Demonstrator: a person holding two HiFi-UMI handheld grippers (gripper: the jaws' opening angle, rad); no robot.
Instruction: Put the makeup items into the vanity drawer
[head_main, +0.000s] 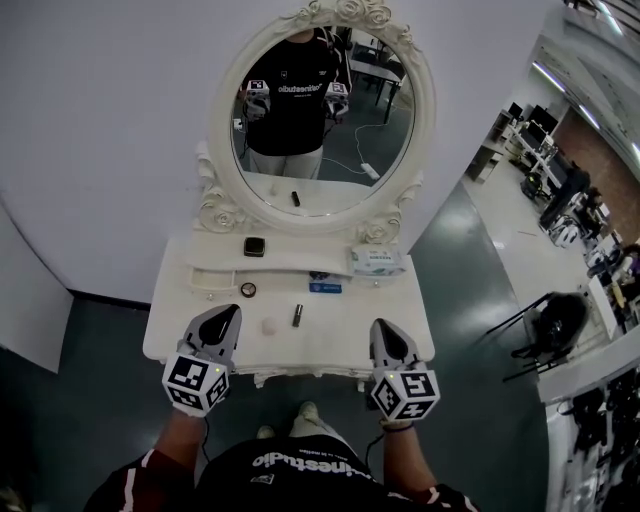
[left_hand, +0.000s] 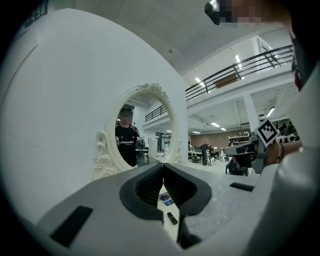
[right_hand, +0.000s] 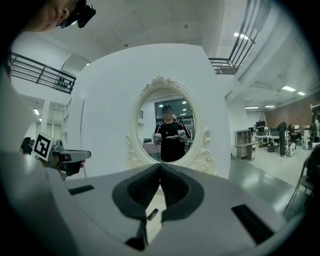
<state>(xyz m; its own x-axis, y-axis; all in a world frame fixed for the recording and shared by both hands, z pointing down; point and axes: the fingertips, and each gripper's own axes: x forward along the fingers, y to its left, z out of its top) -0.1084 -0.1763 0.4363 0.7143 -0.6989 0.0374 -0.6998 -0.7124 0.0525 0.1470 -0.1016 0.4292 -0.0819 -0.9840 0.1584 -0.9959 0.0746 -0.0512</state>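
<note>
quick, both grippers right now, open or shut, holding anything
left gripper: closed, holding nothing
right gripper: closed, holding nothing

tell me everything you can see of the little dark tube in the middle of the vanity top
The dark tube is small, slim and cylindrical, blackish, like a lipstick. It lies on its side near the middle of the white vanity top, its length pointing roughly toward the mirror. A pink round item sits apart to its left, a blue box beyond it. Only that top touches it.
</note>
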